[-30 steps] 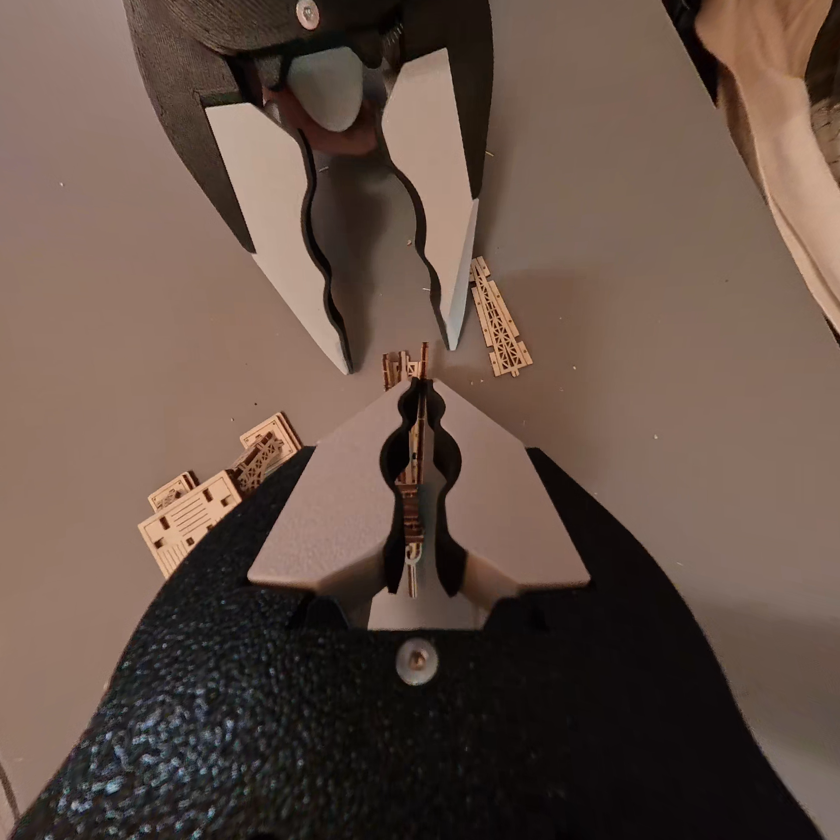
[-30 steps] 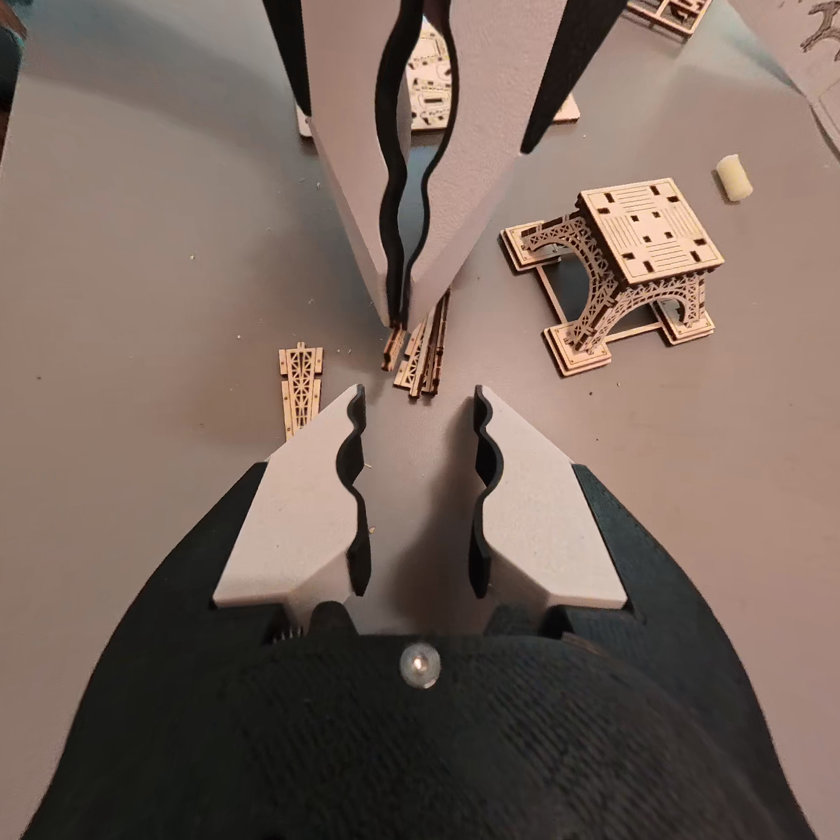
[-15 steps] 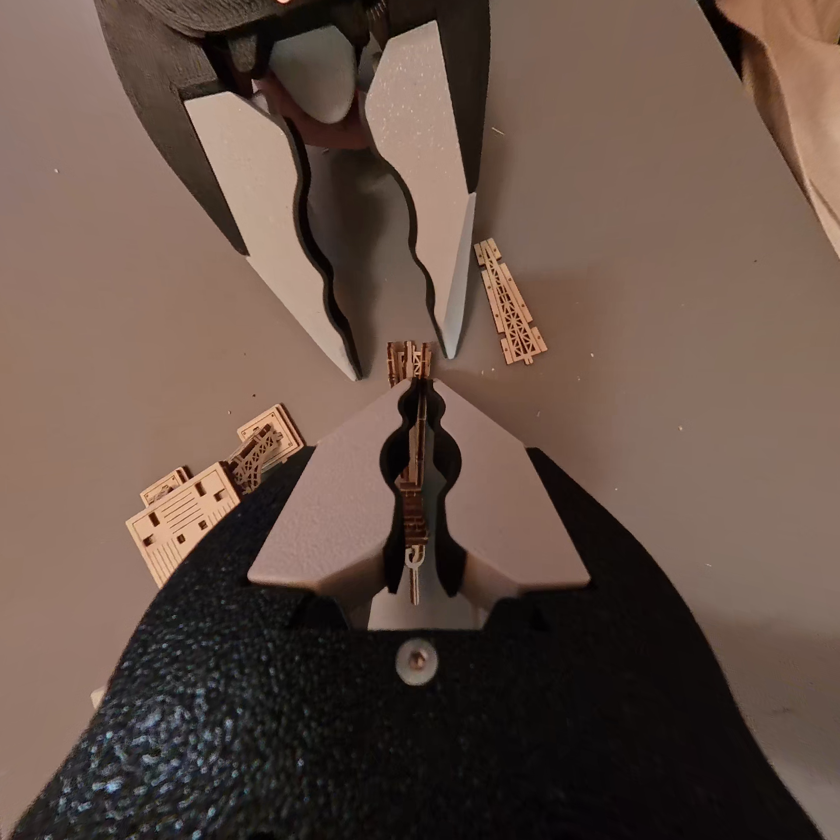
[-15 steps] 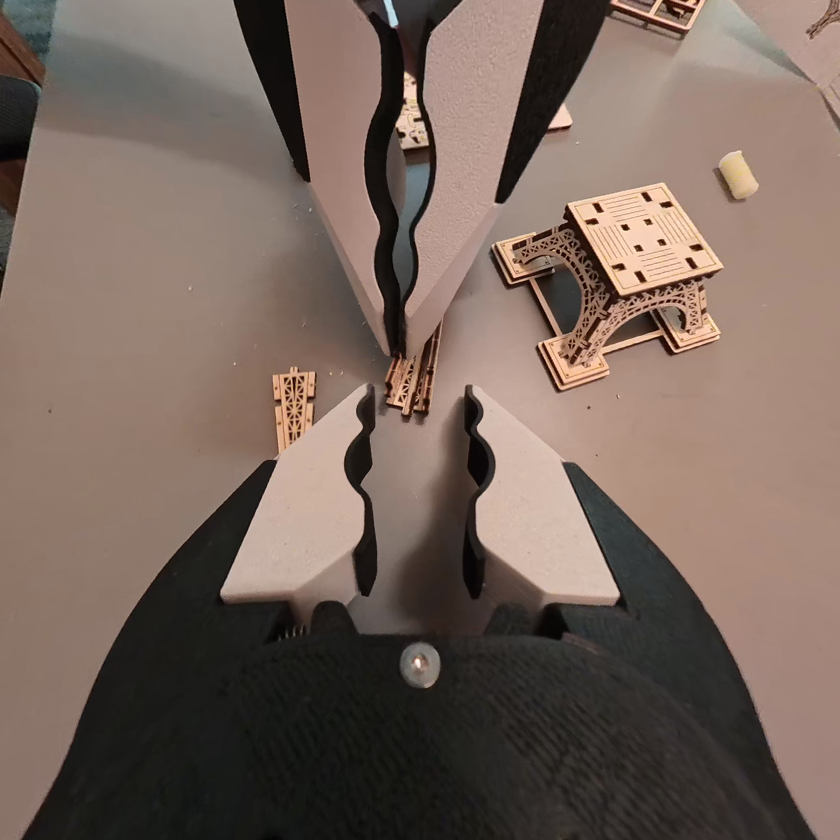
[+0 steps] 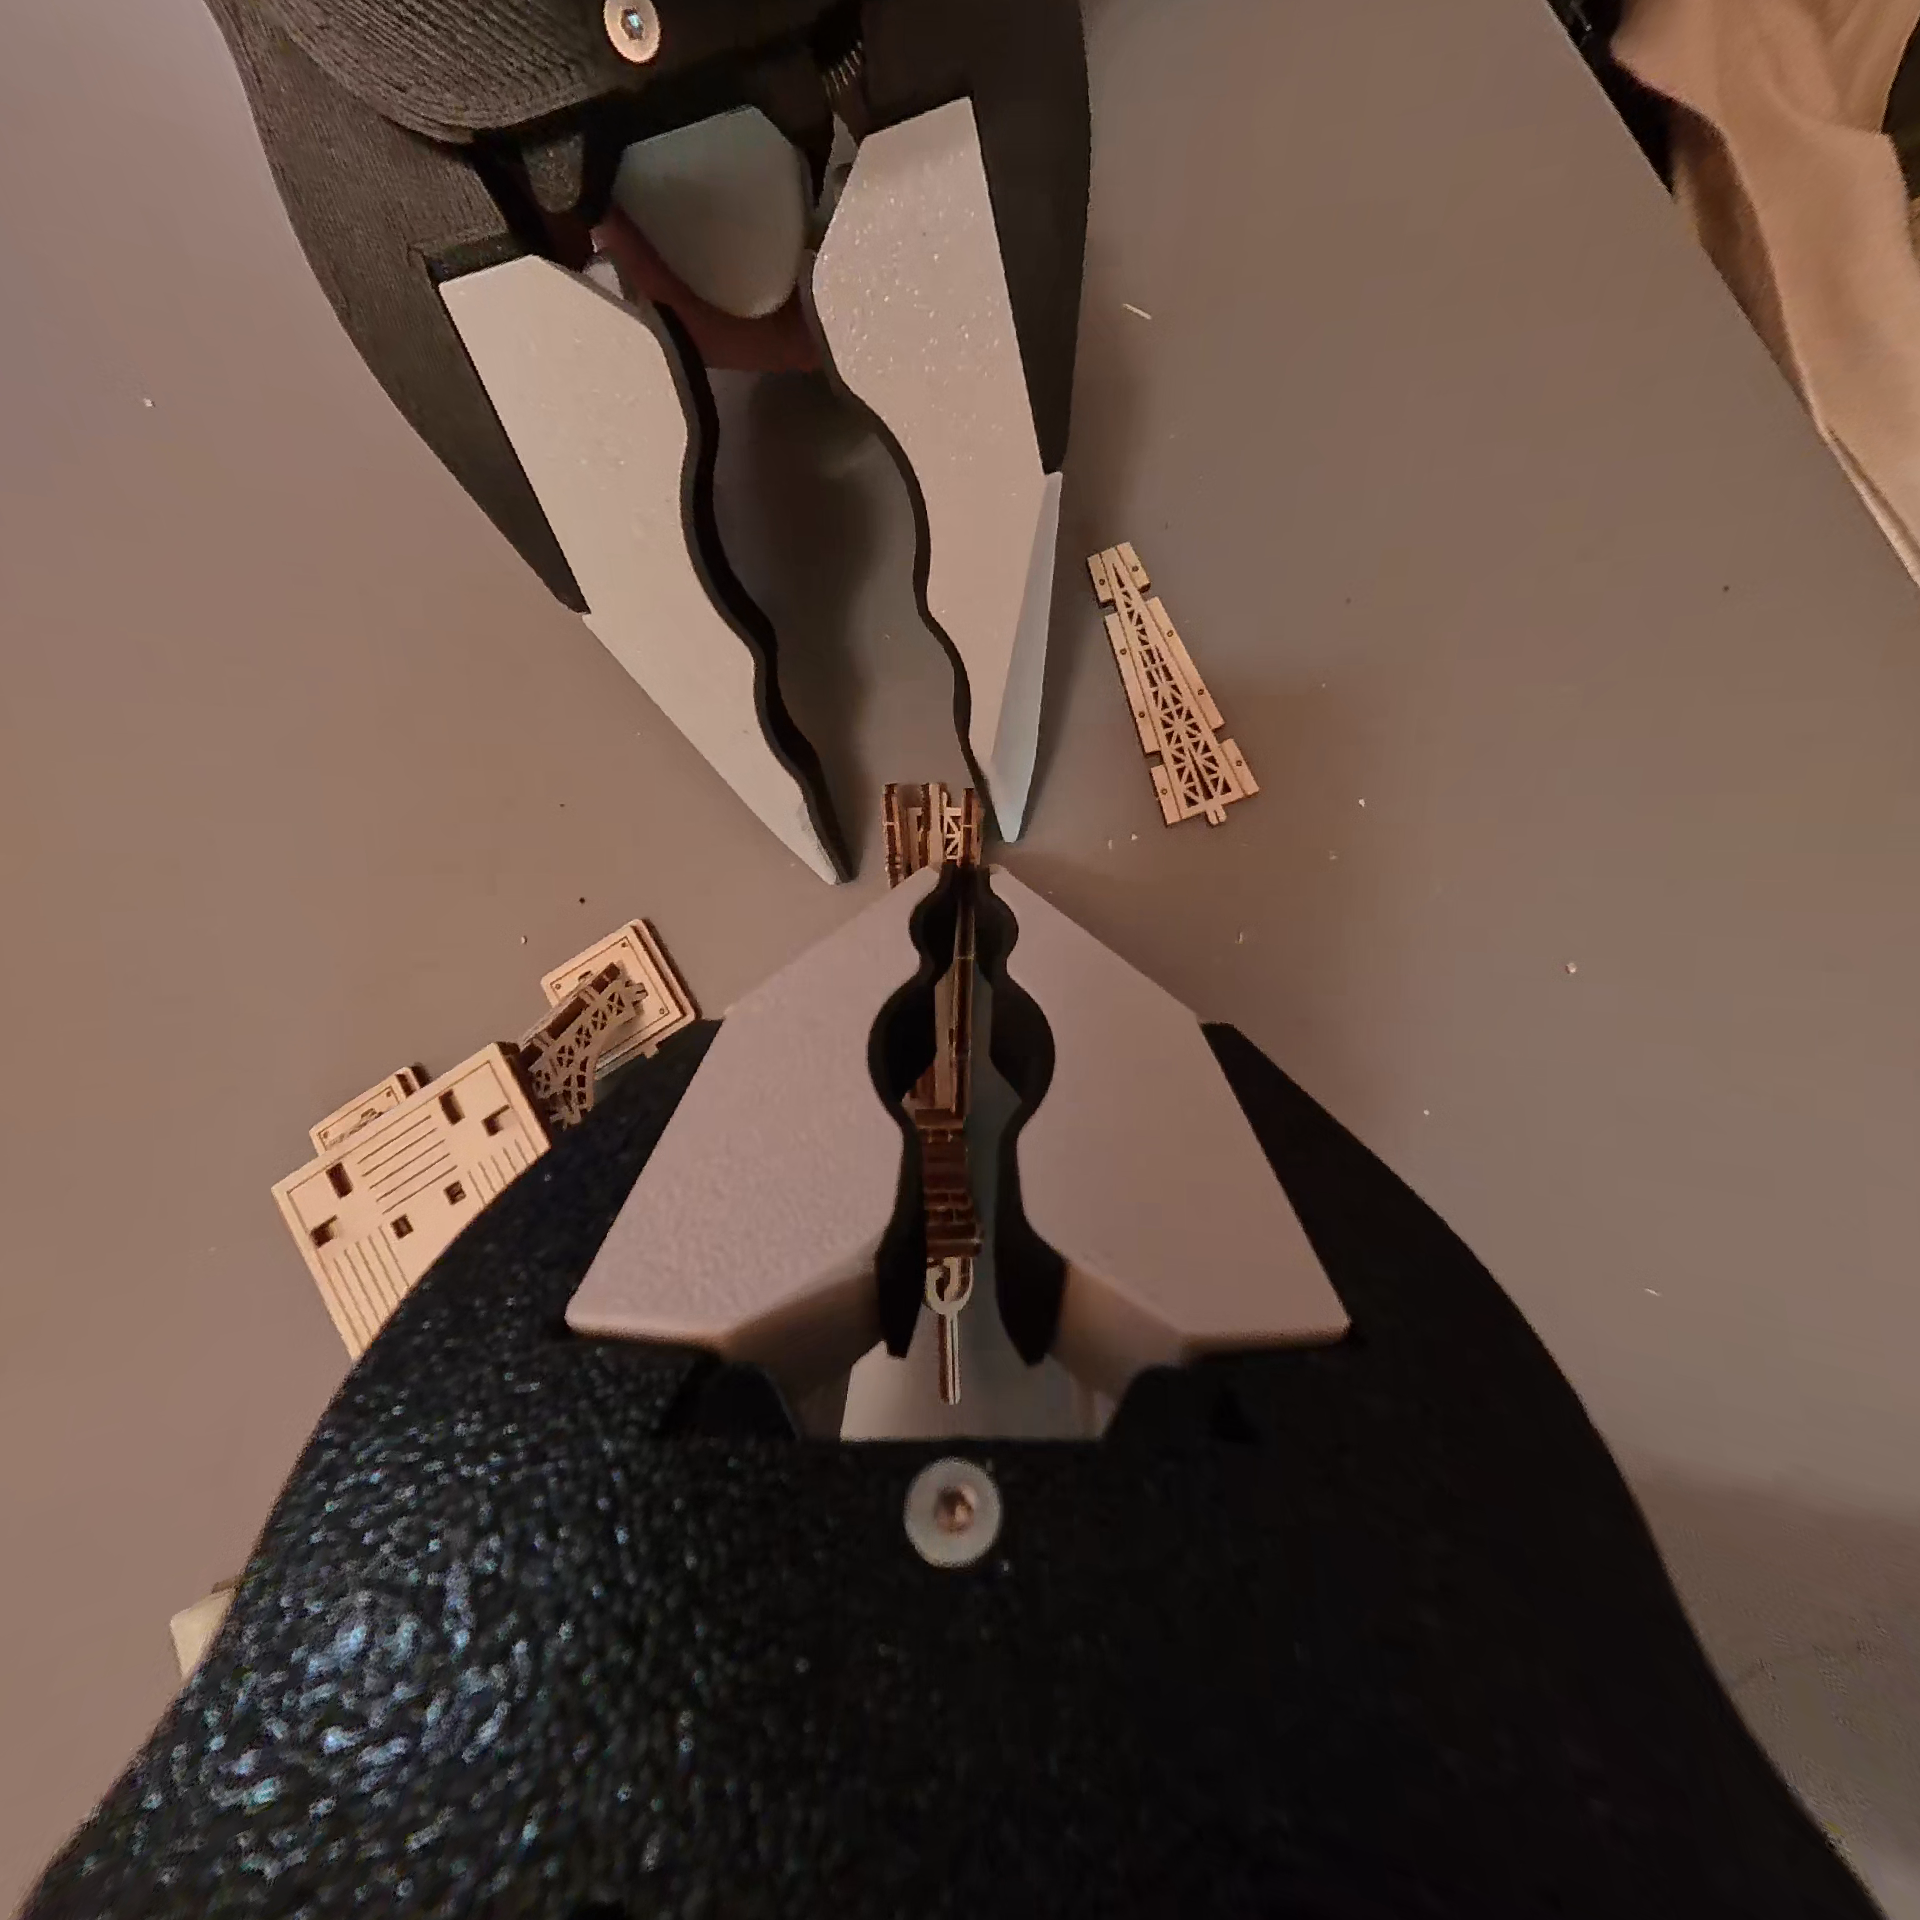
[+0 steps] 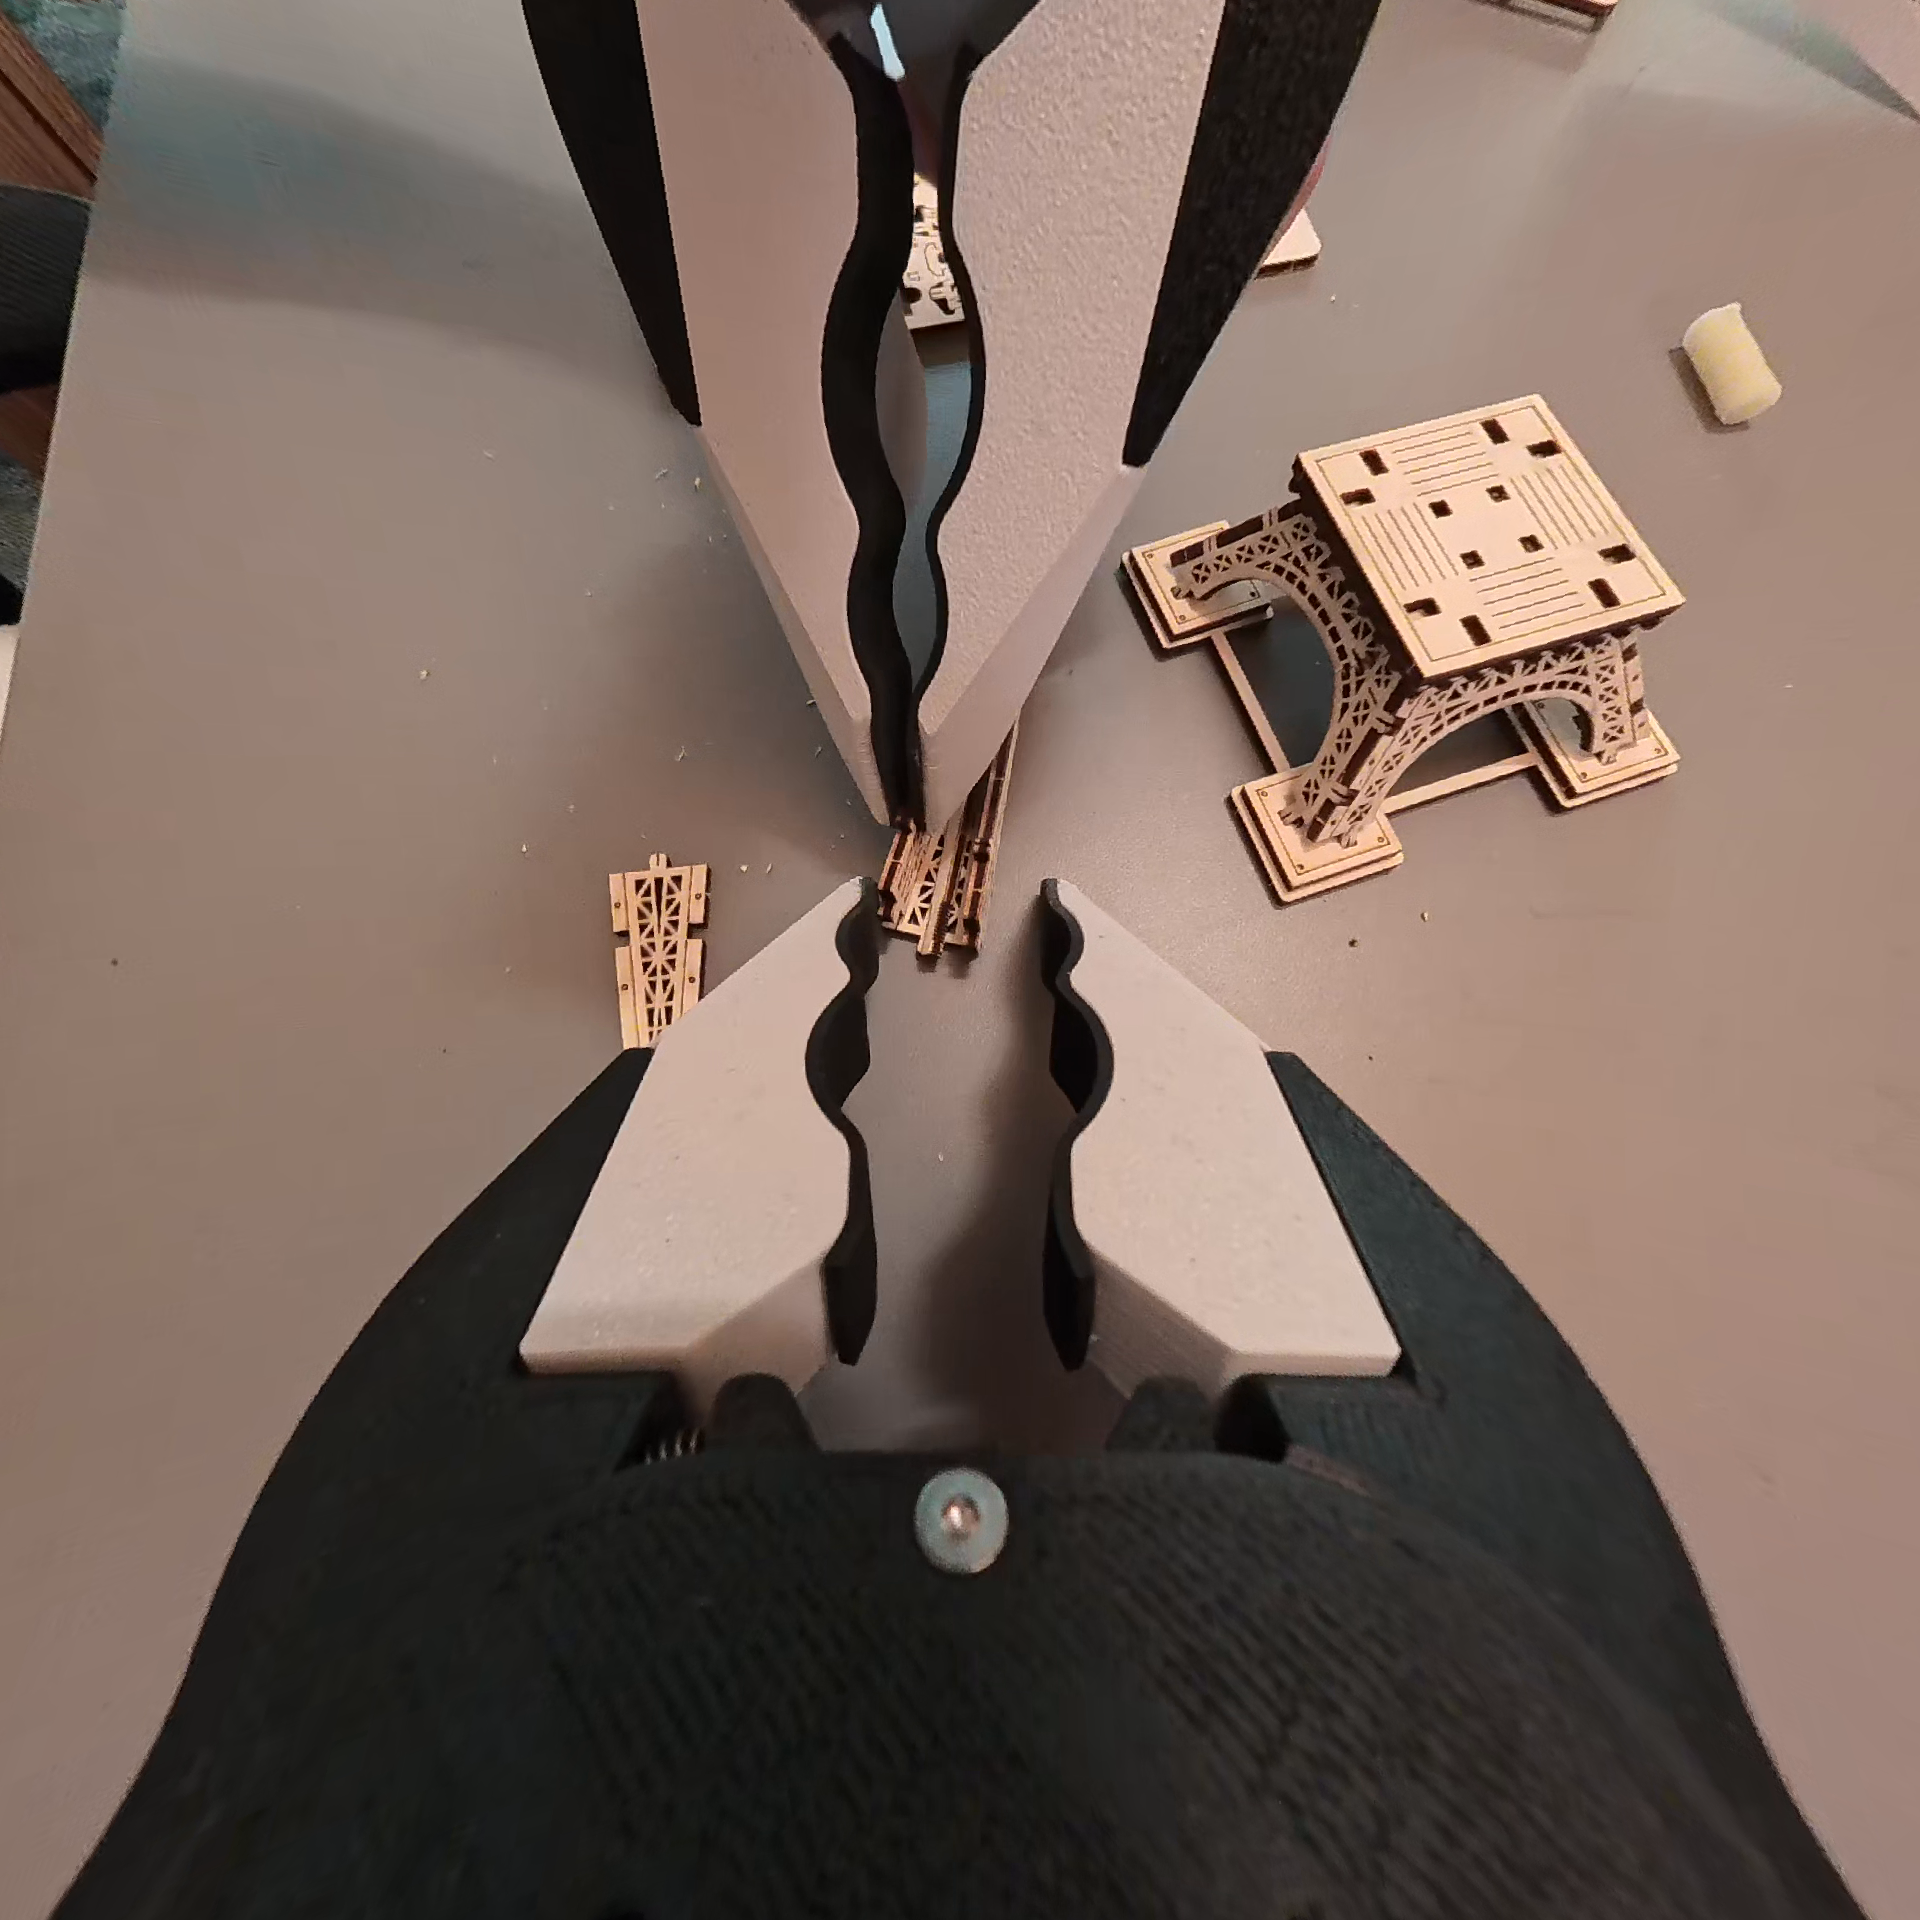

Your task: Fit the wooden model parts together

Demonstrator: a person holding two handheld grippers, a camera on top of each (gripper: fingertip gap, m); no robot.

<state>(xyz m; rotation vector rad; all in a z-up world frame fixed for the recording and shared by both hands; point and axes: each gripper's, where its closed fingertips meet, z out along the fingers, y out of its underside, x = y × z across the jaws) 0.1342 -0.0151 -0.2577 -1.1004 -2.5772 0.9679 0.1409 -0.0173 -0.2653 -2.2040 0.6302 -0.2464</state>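
My left gripper (image 5: pixel 961 878) is shut on a narrow wooden lattice spire (image 5: pixel 951 1143), held edge-up with its wide end sticking out past the tips just above the grey table (image 6: pixel 312 727). In the right wrist view the left gripper (image 6: pixel 904 800) comes in from the top, with the spire's end (image 6: pixel 940 873) below its tips. My right gripper (image 6: pixel 956 899) is open and empty, its tips on either side of that end. It faces the left gripper head-on in the left wrist view (image 5: pixel 920 852). A loose lattice panel (image 6: pixel 660 951) lies flat beside it. The assembled tower base (image 6: pixel 1455 623) stands to the right.
A small whitish cylinder (image 6: pixel 1730 364) lies at the far right. A flat wooden sheet (image 6: pixel 1288 244) lies behind the left gripper. A person's beige sleeve (image 5: pixel 1766 208) is past the table edge. The tower base (image 5: pixel 416 1195) sits close to the left gripper's left side. My two grippers' fingertips are within a few centimetres of each other.
My right gripper has moved up to the spire's end and its jaws have narrowed a little. The left gripper keeps its hold on the spire.
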